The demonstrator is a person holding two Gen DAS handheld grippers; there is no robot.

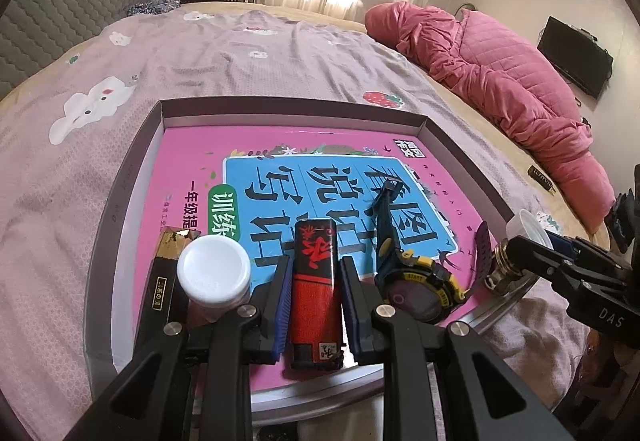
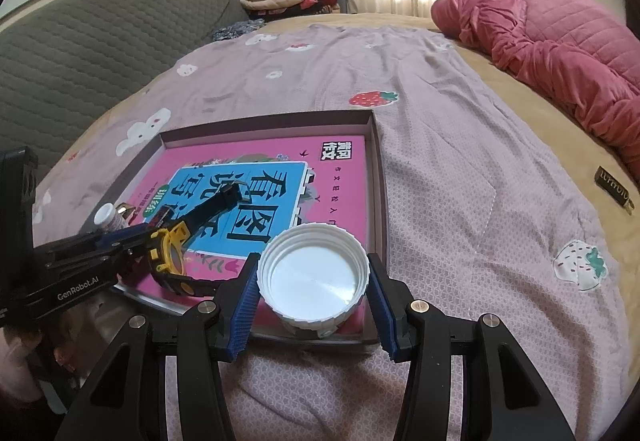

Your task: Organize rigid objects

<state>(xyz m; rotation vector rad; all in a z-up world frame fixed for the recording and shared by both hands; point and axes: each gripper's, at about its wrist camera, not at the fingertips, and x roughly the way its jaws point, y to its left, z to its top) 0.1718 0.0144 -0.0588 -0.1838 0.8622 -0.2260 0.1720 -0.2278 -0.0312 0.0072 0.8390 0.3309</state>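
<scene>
Left gripper (image 1: 314, 291) is pinching a red-and-black lighter (image 1: 314, 281); the white-capped bottle (image 1: 214, 273) sits just to its left. Right gripper (image 2: 312, 281) is clamped on a white cap (image 2: 314, 275), the watch (image 2: 180, 249) off to its left.

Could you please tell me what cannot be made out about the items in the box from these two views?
- Lighter, left wrist view: the left gripper covers both its sides; its base label is too small to read.
- White-capped bottle, left wrist view: the cap hides its body.
- Gold-topped black box, left wrist view: partly hidden behind the bottle.
- White lid, right wrist view: its outer top faces away; the right gripper flanks it.
- Watch, right wrist view: the left gripper overlaps it.
</scene>
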